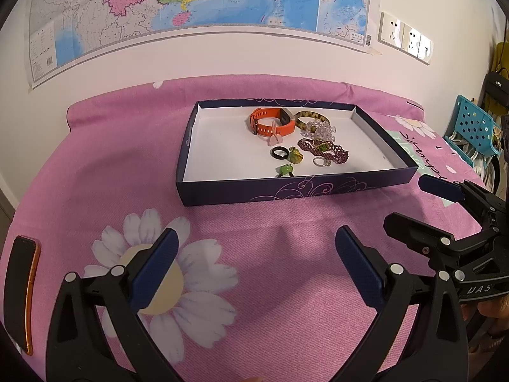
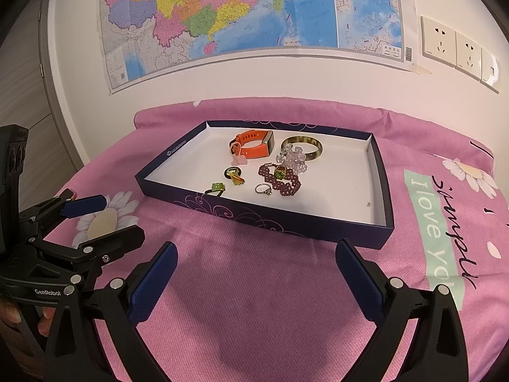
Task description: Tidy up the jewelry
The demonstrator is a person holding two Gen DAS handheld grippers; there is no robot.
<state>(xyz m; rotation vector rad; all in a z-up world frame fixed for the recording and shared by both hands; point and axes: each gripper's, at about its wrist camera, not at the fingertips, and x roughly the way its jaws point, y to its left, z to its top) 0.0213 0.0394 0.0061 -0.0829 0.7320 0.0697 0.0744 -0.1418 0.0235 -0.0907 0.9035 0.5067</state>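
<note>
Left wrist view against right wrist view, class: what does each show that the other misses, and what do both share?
Only the left wrist view shows the phone lying at the cloth's left edge and the blue perforated basket. Only the right wrist view shows the "I love you" lettering on the cloth. Both show the navy box, the orange watch inside it, and the wall map.

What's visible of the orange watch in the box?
The orange rubbery-strapped wristwatch has a rectangular dark face in a pale metallic frame and a perforated strap closed into a loop. It lies on its side on the white floor of the dark purple shallow cardboard box, towards the back. A pale pink translucent charm leans against its strap.
</note>
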